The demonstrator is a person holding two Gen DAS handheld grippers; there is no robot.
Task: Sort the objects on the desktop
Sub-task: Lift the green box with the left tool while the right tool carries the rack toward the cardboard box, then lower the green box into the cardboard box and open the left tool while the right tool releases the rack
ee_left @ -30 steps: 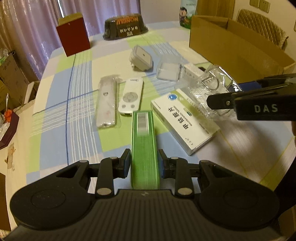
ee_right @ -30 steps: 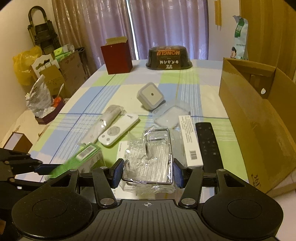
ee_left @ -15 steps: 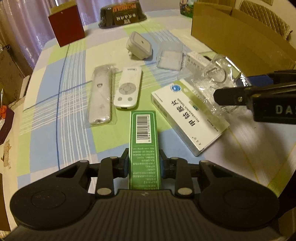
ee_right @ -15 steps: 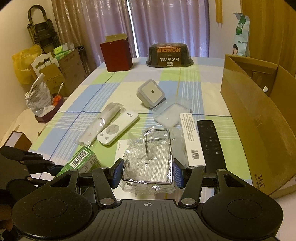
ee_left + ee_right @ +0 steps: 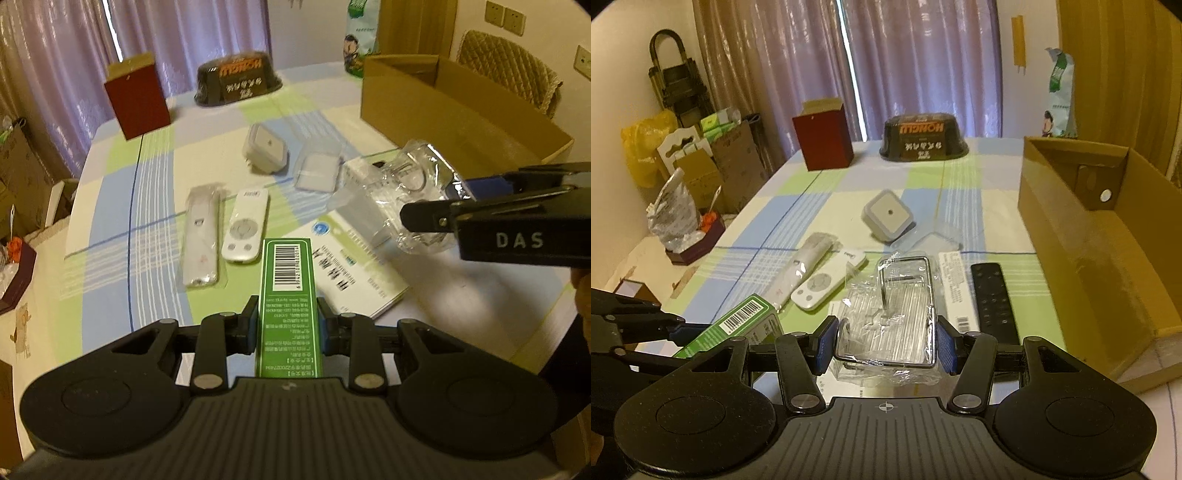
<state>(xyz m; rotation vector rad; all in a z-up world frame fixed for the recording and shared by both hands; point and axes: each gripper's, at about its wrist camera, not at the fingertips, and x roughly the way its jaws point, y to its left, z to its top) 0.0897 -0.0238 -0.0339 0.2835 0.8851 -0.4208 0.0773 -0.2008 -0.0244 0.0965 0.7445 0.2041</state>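
Note:
My left gripper is shut on a long green box with a barcode, held above the table's near edge; the same green box shows at lower left in the right wrist view. My right gripper is shut on a clear plastic packet with a wire rack, lifted above the table. The packet hangs at the right in the left wrist view. A white medicine box lies under both. An open cardboard box stands at the right.
On the checked tablecloth lie a white remote, a wrapped remote, a grey square plug, a clear lidded case and a black remote. A red box and black bowl pack stand at the far end.
Both grippers have risen with their loads. The green box has tipped up so its barcode face shows. The packet hangs higher over the medicine box.

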